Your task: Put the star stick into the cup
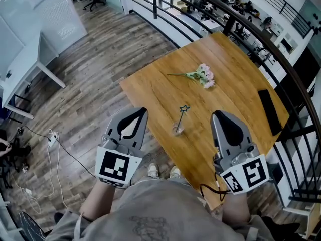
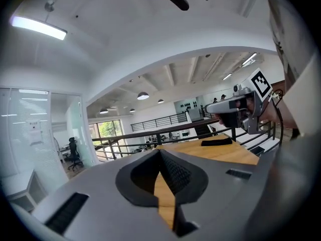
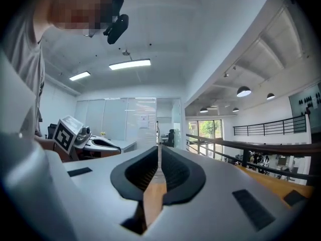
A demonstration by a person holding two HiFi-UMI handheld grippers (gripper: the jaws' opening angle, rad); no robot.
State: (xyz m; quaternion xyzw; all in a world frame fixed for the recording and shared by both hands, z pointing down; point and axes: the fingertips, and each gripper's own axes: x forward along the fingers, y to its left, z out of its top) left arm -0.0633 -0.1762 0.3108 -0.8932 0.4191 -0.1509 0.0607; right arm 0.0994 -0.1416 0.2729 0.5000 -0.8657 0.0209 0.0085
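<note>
star stick [image 1: 181, 117] stood leaning in the clear cup [image 1: 177, 130] on the tabletop [image 1: 235, 84], so the left gripper [image 1: 142, 111] and right gripper [image 1: 218, 114], both closed on nothing, would do best to back off wide without knocking it.

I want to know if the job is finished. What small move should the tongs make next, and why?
Probably just draw both back from the table and stop. The star stick already stands in the cup, and the left tongs and right tongs are shut, empty and apart from it.
</note>
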